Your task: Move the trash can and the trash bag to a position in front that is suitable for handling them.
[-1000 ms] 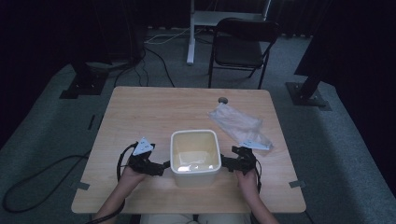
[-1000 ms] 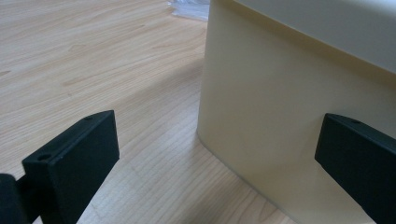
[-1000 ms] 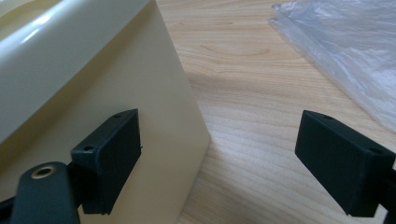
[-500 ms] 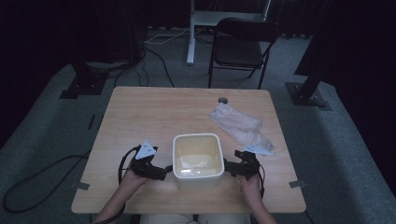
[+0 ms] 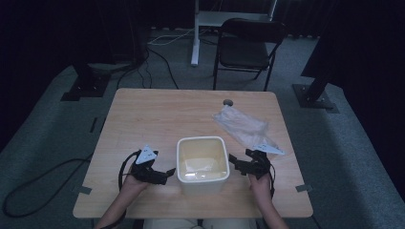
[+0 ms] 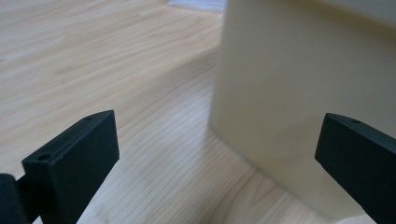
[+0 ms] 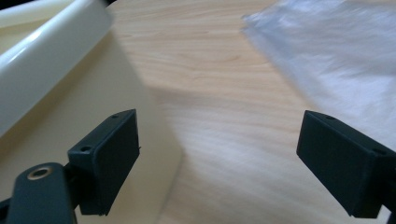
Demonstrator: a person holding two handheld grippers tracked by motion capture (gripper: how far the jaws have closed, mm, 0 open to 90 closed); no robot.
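- Your left tongs [image 5: 168,172]: wide open, empty, just left of tub [image 5: 202,164].
- Your right tongs [image 5: 235,164]: wide open, empty, just right of tub.
- Tub: upright, near desk [image 5: 157,114] front edge; plastic bag [image 5: 241,126] behind-right.

My wooden table [image 5: 157,119] carries a cream tub [image 5: 202,164] near my edge — beside it a clear plastic bag [image 5: 243,126], a small dark knob [image 5: 228,101] beyond.

We see the high view dim and murky, the floor around the desk [image 5: 157,114] nearly black. Both gripper views are bright and evenly lit; the tub's [image 7: 51,51] near rim blurs, and soft shadow pools beside its wall.
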